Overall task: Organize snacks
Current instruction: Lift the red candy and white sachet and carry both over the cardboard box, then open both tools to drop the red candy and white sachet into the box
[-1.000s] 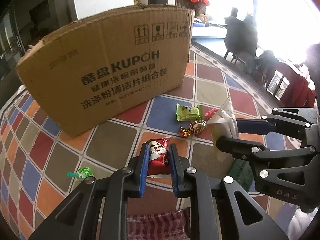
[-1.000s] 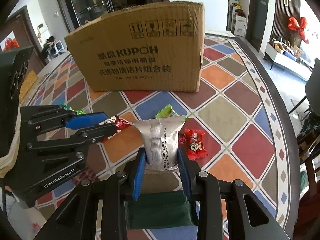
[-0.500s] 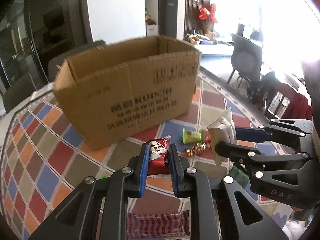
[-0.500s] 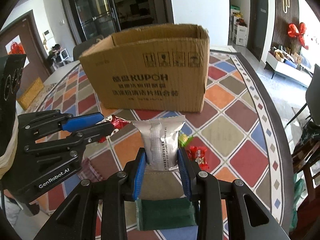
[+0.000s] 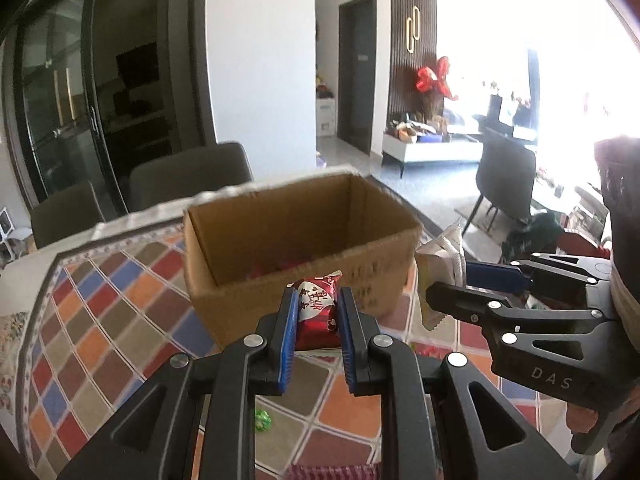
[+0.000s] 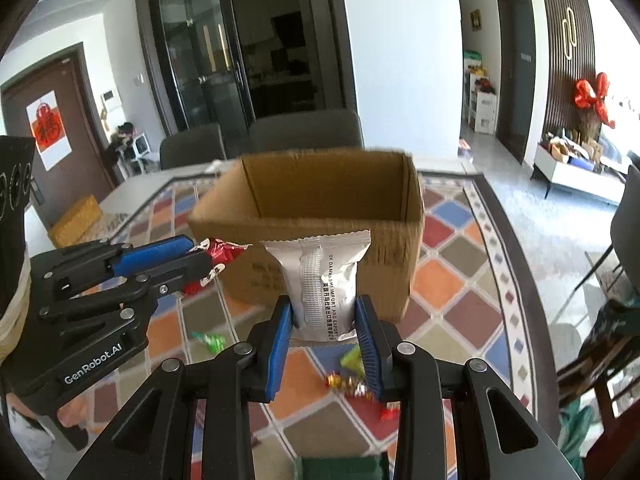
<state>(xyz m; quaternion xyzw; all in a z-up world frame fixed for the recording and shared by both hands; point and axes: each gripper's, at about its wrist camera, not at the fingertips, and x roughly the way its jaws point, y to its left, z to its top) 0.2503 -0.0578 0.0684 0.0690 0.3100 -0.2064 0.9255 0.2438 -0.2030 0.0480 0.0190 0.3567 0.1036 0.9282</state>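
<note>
**Two snack packets carried toward the open box**

Now two packets are held at the same time, one in each gripper, above the patterned worktop [image 6: 460, 280]. The left gripper [image 5: 318, 312] is closed almost fully on a small red packet [image 5: 318, 304], which is pinched at its lower half between the blue fingers [image 5: 289, 332], with the printed top standing free. The right gripper [image 6: 324, 328] is closed on a silver packet [image 6: 322, 276], a little wider, which is gripped at its lower edges so that the sealed top stands upright.

Just behind both packets the cardboard box [image 6: 320, 216] stands with its top open; some red wrappers can be seen at its bottom in the left wrist view. Neither packet is over the opening yet.

Both packets are judged to be light and soft, with smooth foil skin that can slide between the pads. The content is probably brittle, so a hard squeeze in the middle should be avoided; a hold near the sealed edge or low on the body, as now, seems safer.

On the worktop some loose snacks are still left: a green candy [image 6: 212, 340], a yellow-green wrapper [image 6: 352, 360] and a gold wrapped sweet [image 6: 344, 382].
</note>
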